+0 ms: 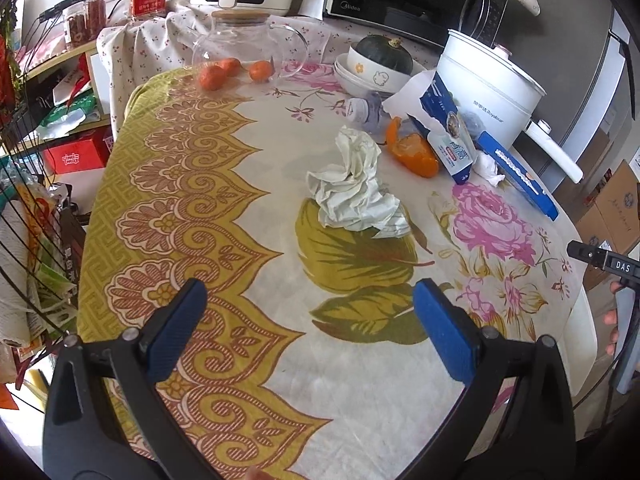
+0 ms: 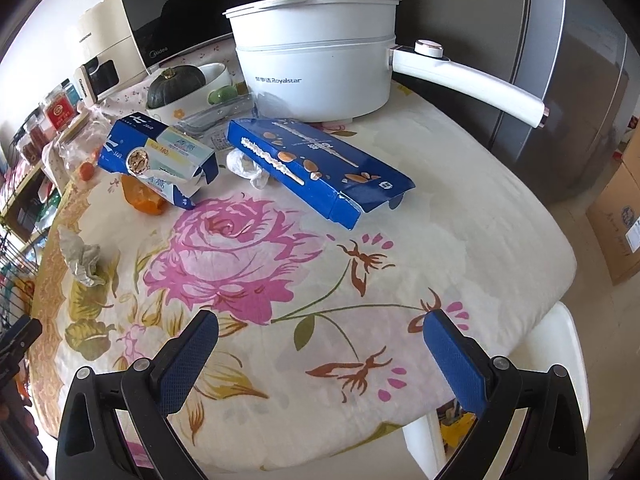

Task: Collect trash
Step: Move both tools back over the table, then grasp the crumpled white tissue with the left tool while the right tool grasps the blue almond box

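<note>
A crumpled white paper [image 1: 356,188] lies mid-table, ahead of my open left gripper [image 1: 308,296]; the same paper [image 2: 82,258] shows at the left of the right wrist view. Behind it rest an orange peel [image 1: 414,152], an open blue-and-white box [image 1: 448,136] and a small tissue wad [image 1: 488,168]. A long flat blue box [image 2: 320,168] lies in front of my open right gripper [image 2: 320,330], with the tissue wad [image 2: 250,168], the open box [image 2: 160,160] and the peel [image 2: 142,196] to its left. Nothing sits between either pair of fingers.
A white electric pot [image 2: 316,64] with a long handle stands at the back, beside stacked bowls holding a dark squash [image 1: 384,54]. A glass jug [image 1: 248,44] and small oranges [image 1: 224,72] sit far left. The flowered tablecloth [image 1: 224,264] covers the table. A wire rack [image 1: 28,216] stands left, cardboard boxes [image 2: 620,216] right.
</note>
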### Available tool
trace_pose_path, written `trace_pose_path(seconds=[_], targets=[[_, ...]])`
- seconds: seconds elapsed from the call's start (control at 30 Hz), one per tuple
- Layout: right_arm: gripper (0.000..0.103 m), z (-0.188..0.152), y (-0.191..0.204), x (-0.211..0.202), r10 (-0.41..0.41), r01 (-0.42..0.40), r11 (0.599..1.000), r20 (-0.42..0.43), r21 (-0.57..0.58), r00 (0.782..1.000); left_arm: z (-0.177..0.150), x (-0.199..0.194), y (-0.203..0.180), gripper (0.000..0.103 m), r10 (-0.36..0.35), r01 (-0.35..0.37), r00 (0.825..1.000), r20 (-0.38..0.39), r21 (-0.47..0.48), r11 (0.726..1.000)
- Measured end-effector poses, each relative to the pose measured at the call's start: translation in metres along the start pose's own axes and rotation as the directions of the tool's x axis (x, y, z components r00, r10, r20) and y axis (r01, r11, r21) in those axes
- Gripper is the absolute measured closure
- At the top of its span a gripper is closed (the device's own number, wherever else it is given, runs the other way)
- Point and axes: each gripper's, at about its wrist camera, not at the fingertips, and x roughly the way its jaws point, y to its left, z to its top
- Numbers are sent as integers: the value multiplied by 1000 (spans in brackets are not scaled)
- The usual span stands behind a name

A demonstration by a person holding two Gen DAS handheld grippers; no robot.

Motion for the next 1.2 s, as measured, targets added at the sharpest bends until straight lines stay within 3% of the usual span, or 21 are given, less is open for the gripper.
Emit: trace_pose_path(seconds=[0.2,0.47,0.67,0.83,0.97,1.2], targets=[[0,5,7,15,27,-26,999,-39,20,999,14,17,-16,1,-30,30,1000,-2,-10,999],[0,21,7,17,48,-48,997,-3,54,999,34,46,-22,3,-50,51,999,12,-99,994],[0,34,-6,19,-30,30,1000,39,6,999,39,61,-22,18,-49,50,999,12,-126,991],[0,48,-12,21,-58,63,995,65,-78,996,41,72,-24,38,-55,54,998,-10,-124,991],[0,58,-11,28,-79,92,985,92,-147,993,44,73,-25,45,-62,61,998,-13,-119,991],[0,66,16,53,-158,199,923,148,-329,976,45,67,-26,57,-56,54,998,-15,-107,993]])
